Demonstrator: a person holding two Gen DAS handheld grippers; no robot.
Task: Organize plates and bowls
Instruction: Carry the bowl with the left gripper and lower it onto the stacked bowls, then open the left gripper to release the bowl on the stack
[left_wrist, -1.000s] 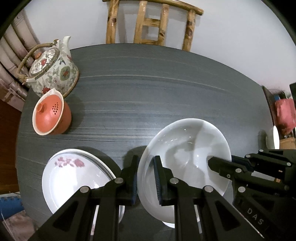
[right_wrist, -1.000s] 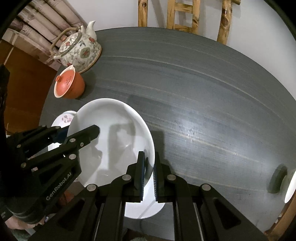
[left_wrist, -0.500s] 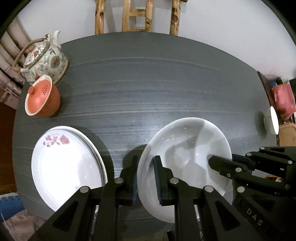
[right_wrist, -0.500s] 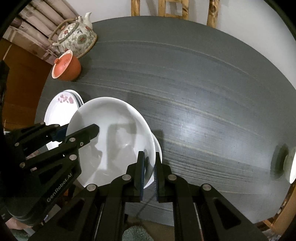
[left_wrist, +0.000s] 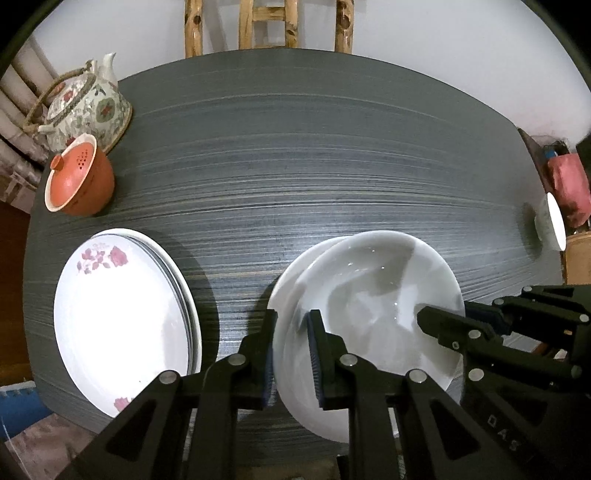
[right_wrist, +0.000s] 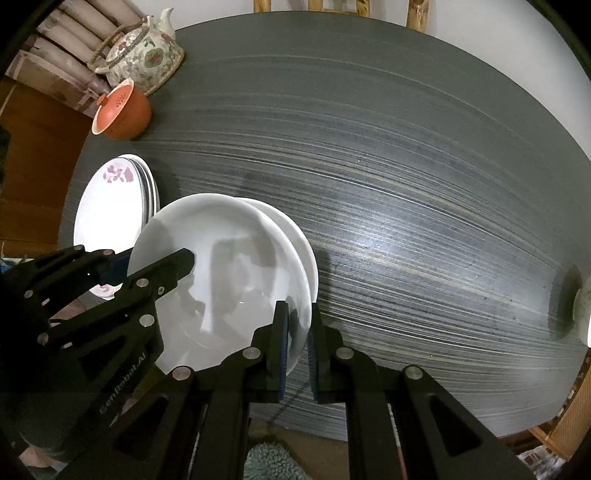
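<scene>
Left gripper (left_wrist: 291, 354) and right gripper (right_wrist: 295, 343) each pinch the rim of the plain white glazed bowl (left_wrist: 373, 295) above another white bowl (right_wrist: 295, 229) on the dark grey table (left_wrist: 295, 166).

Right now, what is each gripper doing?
Left gripper: shut on the white bowl's left rim.
Right gripper: shut on the same bowl's right rim.
</scene>
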